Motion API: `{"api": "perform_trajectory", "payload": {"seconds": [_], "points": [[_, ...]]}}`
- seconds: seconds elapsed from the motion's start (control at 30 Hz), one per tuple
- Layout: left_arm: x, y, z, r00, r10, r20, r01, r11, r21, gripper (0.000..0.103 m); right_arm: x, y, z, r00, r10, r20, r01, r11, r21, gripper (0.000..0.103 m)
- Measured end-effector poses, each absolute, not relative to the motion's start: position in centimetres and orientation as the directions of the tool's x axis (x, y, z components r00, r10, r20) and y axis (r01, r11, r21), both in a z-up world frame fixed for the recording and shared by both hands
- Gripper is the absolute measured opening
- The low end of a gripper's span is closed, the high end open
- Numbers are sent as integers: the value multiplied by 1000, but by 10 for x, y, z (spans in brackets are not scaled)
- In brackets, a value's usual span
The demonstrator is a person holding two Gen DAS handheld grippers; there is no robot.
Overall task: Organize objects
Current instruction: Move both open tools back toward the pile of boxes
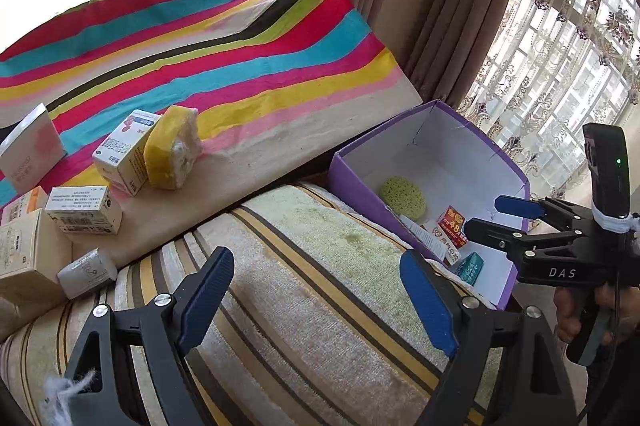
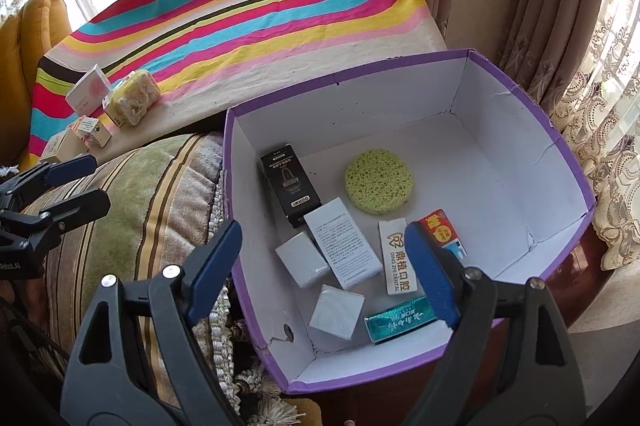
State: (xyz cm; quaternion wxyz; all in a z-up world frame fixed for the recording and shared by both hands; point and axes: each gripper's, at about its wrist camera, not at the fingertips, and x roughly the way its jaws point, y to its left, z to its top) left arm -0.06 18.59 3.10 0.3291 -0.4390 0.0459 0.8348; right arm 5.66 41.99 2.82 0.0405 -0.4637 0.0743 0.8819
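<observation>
A purple box (image 2: pixel 360 74) with white inside stands beside a striped cushion (image 2: pixel 140 194). It holds a round green sponge (image 2: pixel 379 182), a black box (image 2: pixel 290 182), a teal box (image 2: pixel 400 320), a dental box (image 2: pixel 396 256) and several white boxes. My right gripper (image 2: pixel 324 274) hangs open and empty over the box's near side. My left gripper (image 1: pixel 320 302) is open and empty above the cushion (image 1: pixel 304 266). On the striped cloth (image 1: pixel 224 38) to its left lie a yellow sponge (image 1: pixel 174 148), a medicine box (image 1: pixel 124 150), a white box (image 1: pixel 84 210) and a small white bottle (image 1: pixel 86 272).
A pink-and-white box (image 1: pixel 28 150) and a beige box (image 1: pixel 24 250) sit at the cloth's left end. Curtains (image 1: pixel 460 6) hang behind the purple box (image 1: pixel 360 178). The right gripper (image 1: pixel 488 218) shows over the box in the left wrist view; the left gripper (image 2: pixel 80 184) shows at the right wrist view's left edge.
</observation>
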Motion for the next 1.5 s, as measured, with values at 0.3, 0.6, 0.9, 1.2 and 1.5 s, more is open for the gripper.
{"api": "perform_trajectory", "payload": {"seconds": [0.3, 0.6, 0.9, 1.2, 1.5], "points": [[8, 121, 31, -473, 459, -752, -469, -854, -226, 86, 50, 390, 30, -568, -41, -822, -68, -993, 96, 86], [18, 57, 36, -556, 386, -736, -328, -915, -233, 86, 46, 358, 41, -604, -31, -796, -3, -999, 40, 90], [31, 16, 35, -586, 267, -765, -205, -962, -179, 86, 46, 323, 55, -649, -15, -761, 60, -998, -31, 99], [42, -19, 36, -631, 123, -766, -60, -992, -110, 86, 48, 290, 60, -685, -39, -728, 150, -985, -88, 101], [34, -61, 33, -629, 176, -757, 27, -968, -248, 86, 39, 273, 60, -673, -104, -732, 189, -981, -35, 101]]}}
